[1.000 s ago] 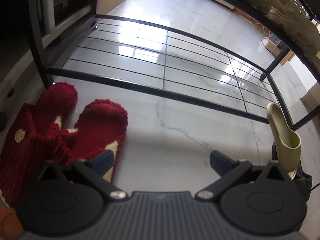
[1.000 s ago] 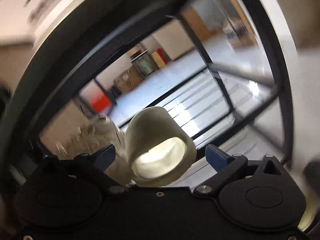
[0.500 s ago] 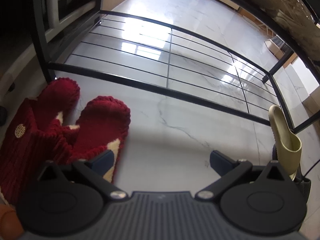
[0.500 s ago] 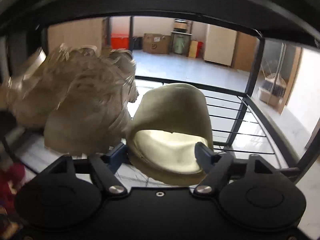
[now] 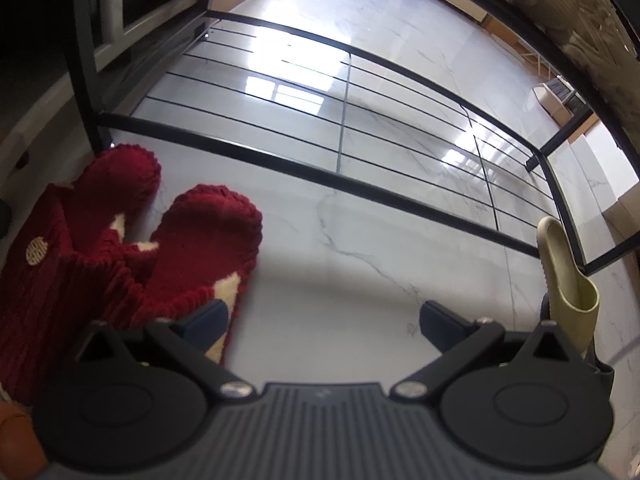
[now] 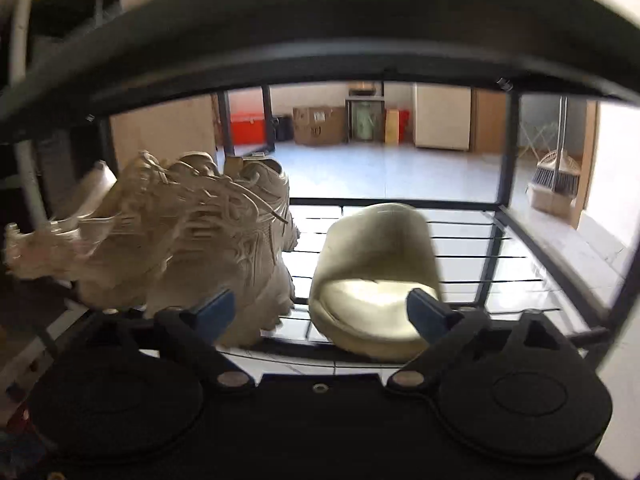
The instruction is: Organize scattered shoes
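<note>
In the right wrist view a cream slide [image 6: 376, 264] rests on the wire shelf [image 6: 480, 256] of a black shoe rack, beside a pair of beige sneakers [image 6: 200, 240]. My right gripper [image 6: 320, 304] sits just in front of them. Its jaws are opening wide, and no pad presses the slide. In the left wrist view my left gripper [image 5: 324, 316] hangs open over bare marble floor, holding nothing. Two red knitted slippers [image 5: 200, 248] lie to its left. A matching cream slide [image 5: 568, 288] stands on edge at the right, by the rack's lowest shelf [image 5: 344, 128].
The rack's thick black top bar [image 6: 320, 40] arches over the right gripper. Cardboard boxes [image 6: 318, 124], a red box [image 6: 246, 128] and a broom [image 6: 558, 172] stand across the room. An orange object [image 5: 16, 436] shows at the left view's bottom corner.
The right gripper rolled level, closed on the cream slide over the shelf, then let go; the slide now sits on the shelf. The left gripper stayed put.
</note>
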`<state>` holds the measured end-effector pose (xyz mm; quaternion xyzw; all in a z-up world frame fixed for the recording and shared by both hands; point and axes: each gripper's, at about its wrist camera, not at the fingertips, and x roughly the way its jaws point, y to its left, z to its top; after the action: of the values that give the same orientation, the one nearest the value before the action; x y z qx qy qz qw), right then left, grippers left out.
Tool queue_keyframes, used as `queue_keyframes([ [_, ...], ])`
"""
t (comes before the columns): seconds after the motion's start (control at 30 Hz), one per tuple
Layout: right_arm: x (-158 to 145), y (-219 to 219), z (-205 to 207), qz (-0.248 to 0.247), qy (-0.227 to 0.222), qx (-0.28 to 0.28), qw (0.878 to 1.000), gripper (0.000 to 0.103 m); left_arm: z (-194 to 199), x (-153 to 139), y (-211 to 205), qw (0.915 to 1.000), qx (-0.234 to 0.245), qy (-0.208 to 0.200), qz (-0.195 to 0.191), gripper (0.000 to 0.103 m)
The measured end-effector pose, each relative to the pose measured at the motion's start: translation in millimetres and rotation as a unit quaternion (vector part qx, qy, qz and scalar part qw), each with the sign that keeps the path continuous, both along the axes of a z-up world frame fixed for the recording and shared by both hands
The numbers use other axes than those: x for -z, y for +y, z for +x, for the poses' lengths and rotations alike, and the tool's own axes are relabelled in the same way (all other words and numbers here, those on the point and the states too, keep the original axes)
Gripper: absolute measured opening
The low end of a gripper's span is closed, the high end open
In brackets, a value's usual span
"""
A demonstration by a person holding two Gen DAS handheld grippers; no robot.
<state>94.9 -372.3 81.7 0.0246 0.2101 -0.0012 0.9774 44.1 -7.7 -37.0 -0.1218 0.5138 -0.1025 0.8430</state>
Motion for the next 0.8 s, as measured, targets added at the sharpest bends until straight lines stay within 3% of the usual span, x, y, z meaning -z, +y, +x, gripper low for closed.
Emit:
queue_keyframes([
  [0.13, 36, -45, -48, -0.022, 0.081, 0.034, 0.996, 0.103, -5, 2, -10, 0.9996, 0.029, -0.002, 0.007, 0.102],
  [0.23, 96, -69, -71, -0.086, 0.162, 0.064, 0.981, 0.103, -13, 2, -15, 0.999, 0.042, -0.015, 0.004, 0.102],
  [0.3, 126, -75, -80, -0.115, 0.187, 0.061, 0.974, 0.103, -16, 2, -20, 0.9981, 0.058, -0.017, 0.0, 0.102],
  [0.43, 170, -80, -83, -0.162, 0.214, 0.023, 0.963, 0.103, -24, 4, -33, 0.9947, 0.095, -0.036, 0.016, 0.102],
  [0.57, 183, -72, -84, -0.2, 0.206, 0.0, 0.958, 0.103, -23, 18, -42, 0.9924, 0.115, -0.02, 0.039, 0.102],
  [0.67, 189, -85, -65, -0.193, 0.208, -0.014, 0.959, 0.103, -20, 26, -43, 0.9931, 0.111, -0.002, 0.037, 0.102],
  [0.8, 200, -99, -44, -0.207, 0.233, -0.019, 0.95, 0.103, -17, 32, -44, 0.9931, 0.11, 0.007, 0.041, 0.102],
])
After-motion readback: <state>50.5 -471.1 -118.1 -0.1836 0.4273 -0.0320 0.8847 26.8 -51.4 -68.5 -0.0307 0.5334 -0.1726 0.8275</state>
